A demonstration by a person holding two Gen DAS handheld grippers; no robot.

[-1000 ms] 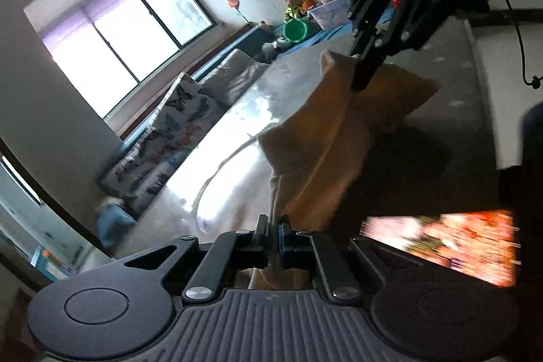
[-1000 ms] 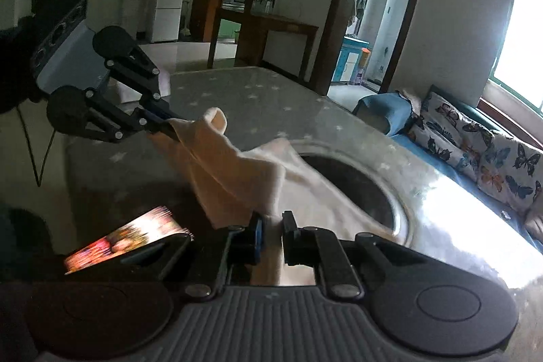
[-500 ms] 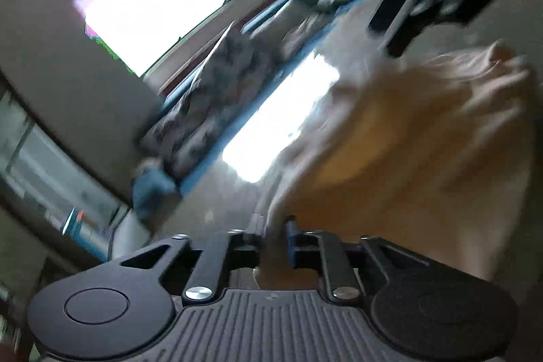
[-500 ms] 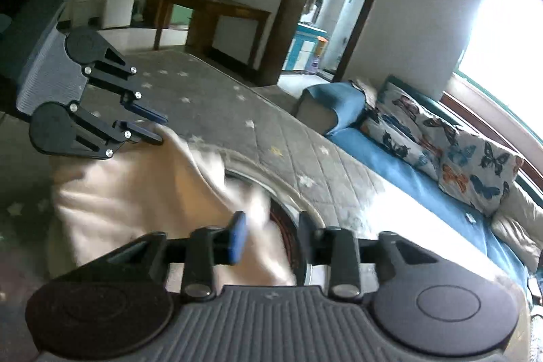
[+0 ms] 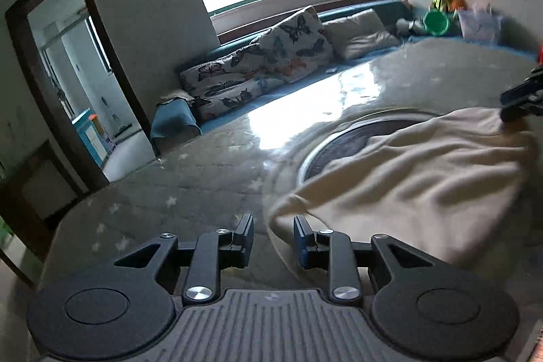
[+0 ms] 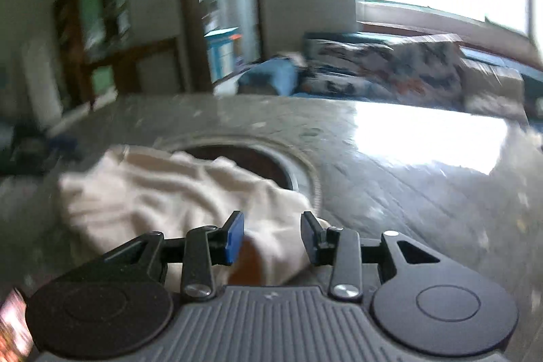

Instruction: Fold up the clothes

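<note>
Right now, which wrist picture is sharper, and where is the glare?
Left wrist view: mostly sharp, fisheye-bent; window glare streaks the table beyond the beige garment. Right wrist view: motion-blurred throughout, window blown out, glare patch on the table right of the garment.

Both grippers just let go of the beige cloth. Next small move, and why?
Probably back both off, then re-grip an edge. The left gripper, jaws opening, holds nothing; the right gripper straddles the beige cloth unpinched. It lies rumpled on the table.
</note>
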